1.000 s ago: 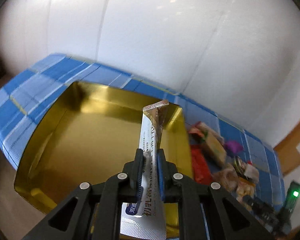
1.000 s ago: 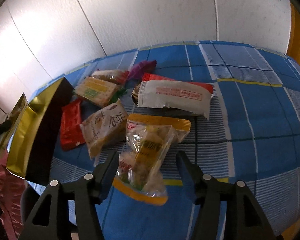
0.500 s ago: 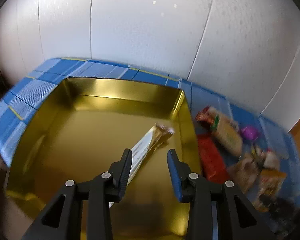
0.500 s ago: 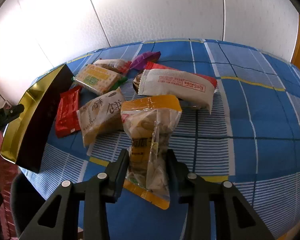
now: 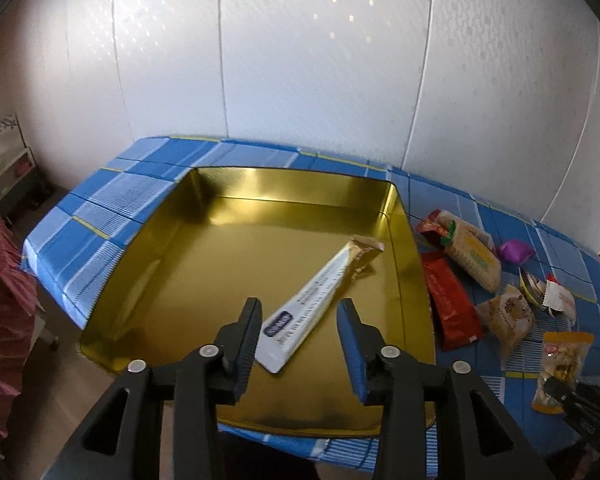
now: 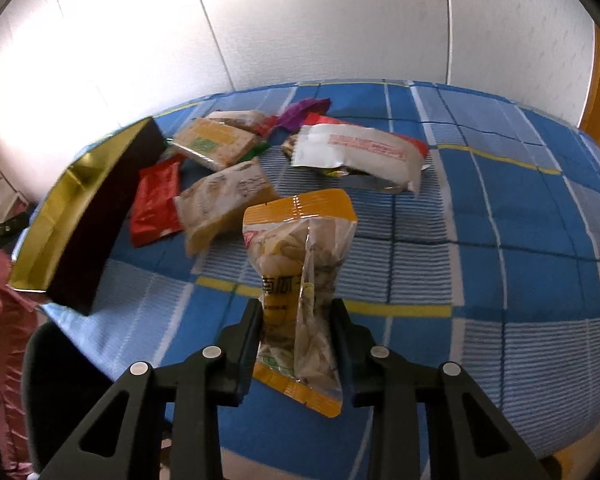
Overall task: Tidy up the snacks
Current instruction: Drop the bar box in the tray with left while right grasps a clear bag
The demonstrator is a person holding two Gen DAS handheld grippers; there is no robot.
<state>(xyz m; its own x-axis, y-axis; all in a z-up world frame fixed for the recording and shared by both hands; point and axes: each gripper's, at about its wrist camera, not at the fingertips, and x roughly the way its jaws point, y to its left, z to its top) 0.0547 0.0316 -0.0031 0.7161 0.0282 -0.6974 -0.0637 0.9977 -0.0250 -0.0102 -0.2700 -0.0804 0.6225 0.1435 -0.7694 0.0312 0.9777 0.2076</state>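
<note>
A gold tin tray (image 5: 204,264) stands on the blue checked cloth, and a long white-and-gold stick packet (image 5: 320,300) lies flat on its floor. My left gripper (image 5: 300,316) hovers over the packet's near end, jaws opening and not touching it. In the right wrist view my right gripper (image 6: 296,320) is shut on a clear snack bag with orange ends (image 6: 300,264), lifted off the cloth. The same bag (image 5: 562,364) shows at the left wrist view's right edge. The tray's dark outer wall (image 6: 96,232) stands at the left.
Loose snacks lie right of the tray: a red packet (image 6: 156,204), a beige cracker pack (image 6: 224,200), a yellow-green biscuit pack (image 6: 216,144), a purple wrapper (image 6: 300,112) and a white-and-red bag (image 6: 360,152). A white wall runs behind the table. Pink fabric (image 5: 0,300) hangs at the left.
My left gripper opened and let the stick packet drop into the tray, then drew back. My right gripper closed on the orange-ended bag and raised it from the cloth.
</note>
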